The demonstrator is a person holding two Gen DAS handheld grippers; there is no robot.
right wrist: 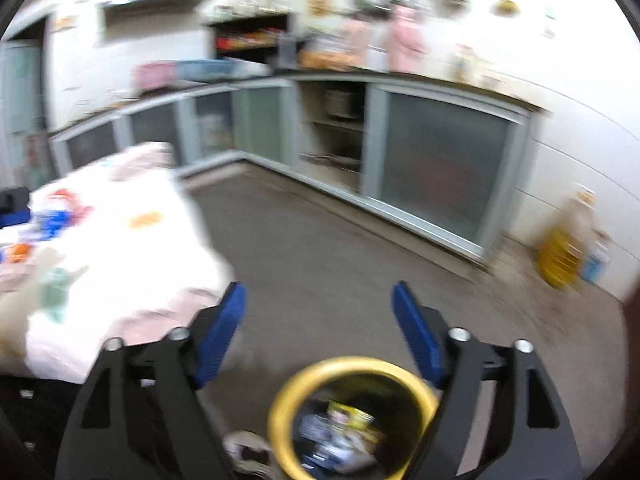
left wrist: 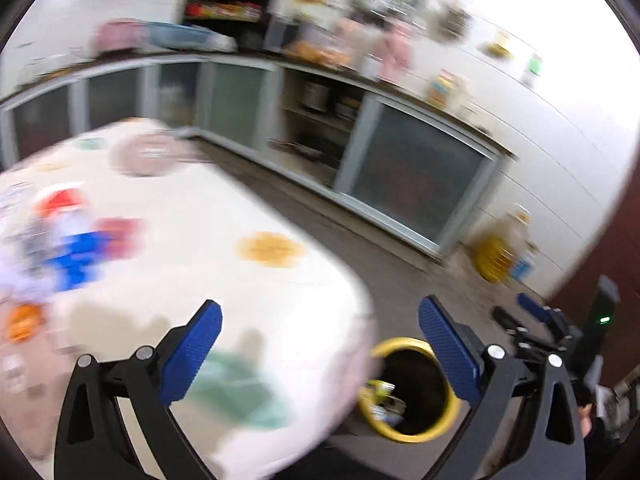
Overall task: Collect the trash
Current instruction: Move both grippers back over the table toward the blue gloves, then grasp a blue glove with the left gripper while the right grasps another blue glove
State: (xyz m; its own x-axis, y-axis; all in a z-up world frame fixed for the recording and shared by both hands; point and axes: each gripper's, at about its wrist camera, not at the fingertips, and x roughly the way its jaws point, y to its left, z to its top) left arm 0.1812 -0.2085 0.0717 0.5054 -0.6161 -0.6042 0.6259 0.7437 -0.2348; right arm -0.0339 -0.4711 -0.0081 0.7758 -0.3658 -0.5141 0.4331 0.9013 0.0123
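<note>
My left claw [left wrist: 320, 344] gapes wide with nothing in it, over the table [left wrist: 192, 216] edge. My right claw [right wrist: 320, 320] is spread and bare too, above the bin [right wrist: 352, 416] on the floor. Trash [right wrist: 340, 428] lies inside the bin; blurred litter [left wrist: 72, 240] sits on the table.

Black left gripper [left wrist: 320, 354] arms, ribbed blue pads, silver pivot screws
</note>
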